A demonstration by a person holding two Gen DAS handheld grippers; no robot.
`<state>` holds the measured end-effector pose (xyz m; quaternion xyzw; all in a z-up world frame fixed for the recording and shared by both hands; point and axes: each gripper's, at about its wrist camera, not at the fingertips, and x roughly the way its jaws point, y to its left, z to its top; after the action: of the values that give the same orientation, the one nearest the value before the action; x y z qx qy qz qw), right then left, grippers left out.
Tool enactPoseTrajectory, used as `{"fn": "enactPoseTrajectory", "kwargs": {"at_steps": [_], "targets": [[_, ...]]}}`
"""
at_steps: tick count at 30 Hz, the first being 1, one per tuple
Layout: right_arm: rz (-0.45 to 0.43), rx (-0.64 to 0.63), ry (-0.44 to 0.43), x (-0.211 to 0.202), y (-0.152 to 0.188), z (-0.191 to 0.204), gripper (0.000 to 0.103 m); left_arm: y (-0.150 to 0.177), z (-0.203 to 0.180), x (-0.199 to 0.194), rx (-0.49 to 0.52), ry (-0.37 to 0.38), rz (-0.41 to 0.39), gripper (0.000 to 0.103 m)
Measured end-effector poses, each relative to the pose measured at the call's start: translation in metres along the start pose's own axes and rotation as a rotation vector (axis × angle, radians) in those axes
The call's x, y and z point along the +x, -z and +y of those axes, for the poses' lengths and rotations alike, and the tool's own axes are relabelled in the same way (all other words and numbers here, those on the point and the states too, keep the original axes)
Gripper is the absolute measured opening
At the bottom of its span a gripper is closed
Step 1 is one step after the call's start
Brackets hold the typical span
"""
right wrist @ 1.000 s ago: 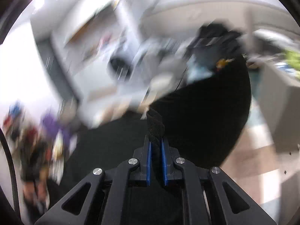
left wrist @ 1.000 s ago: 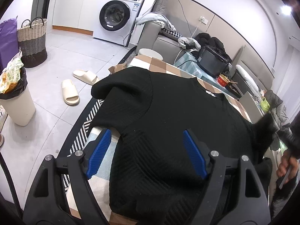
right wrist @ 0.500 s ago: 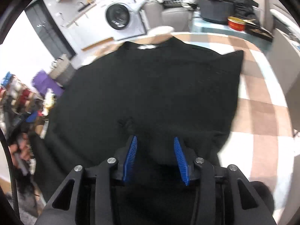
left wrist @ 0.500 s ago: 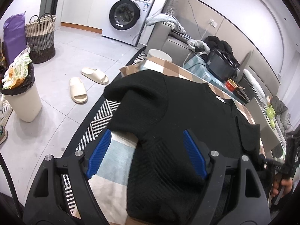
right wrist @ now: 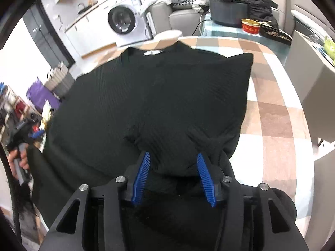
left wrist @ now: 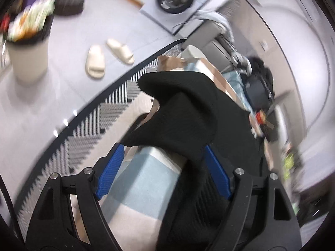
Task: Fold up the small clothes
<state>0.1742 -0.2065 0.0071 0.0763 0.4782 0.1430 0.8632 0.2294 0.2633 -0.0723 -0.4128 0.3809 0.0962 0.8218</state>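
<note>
A black knit sweater (right wrist: 159, 96) lies spread on a checked tablecloth (right wrist: 272, 115), neck label at the far side. Its right sleeve is folded over the body, the cuff bunched just ahead of my right gripper (right wrist: 173, 165). That gripper is open and holds nothing. In the left wrist view the sweater's left sleeve (left wrist: 184, 113) hangs over the table's left edge. My left gripper (left wrist: 163, 163) is open above it, its blue pads (left wrist: 110, 173) on either side of the sleeve end. This view is motion blurred.
A washing machine (right wrist: 123, 21), a sofa with clothes, a black cooker (right wrist: 228, 10) and a red bowl (right wrist: 250, 26) stand beyond the table. Slippers (left wrist: 95, 61), a bin (left wrist: 27, 50) and a striped rug (left wrist: 100, 113) are on the floor at left.
My right gripper opened and let go of the right sleeve, which now lies on the sweater's body. My left gripper swung left toward the left sleeve at the table edge.
</note>
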Motion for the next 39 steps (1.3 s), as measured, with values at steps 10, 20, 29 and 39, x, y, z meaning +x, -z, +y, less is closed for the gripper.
{"fn": "enactPoseTrajectory", "kwargs": {"at_steps": [10, 20, 29, 39], "targets": [[-0.028, 0.048, 0.007, -0.011, 0.003, 0.0, 0.049, -0.019, 0.05, 0.053, -0.268, 0.161, 0.166, 0.076], [-0.047, 0.056, 0.009, -0.017, 0.005, 0.005, 0.049, -0.031, 0.032, 0.081, -0.223, 0.175, 0.049, 0.008], [-0.052, 0.046, -0.005, -0.019, 0.009, 0.009, 0.049, -0.02, -0.099, 0.032, 0.276, 0.051, -0.227, 0.006], [-0.049, 0.081, -0.005, -0.018, 0.019, -0.004, 0.049, 0.069, -0.204, 0.057, 0.679, 0.1, 0.005, 0.009]]}}
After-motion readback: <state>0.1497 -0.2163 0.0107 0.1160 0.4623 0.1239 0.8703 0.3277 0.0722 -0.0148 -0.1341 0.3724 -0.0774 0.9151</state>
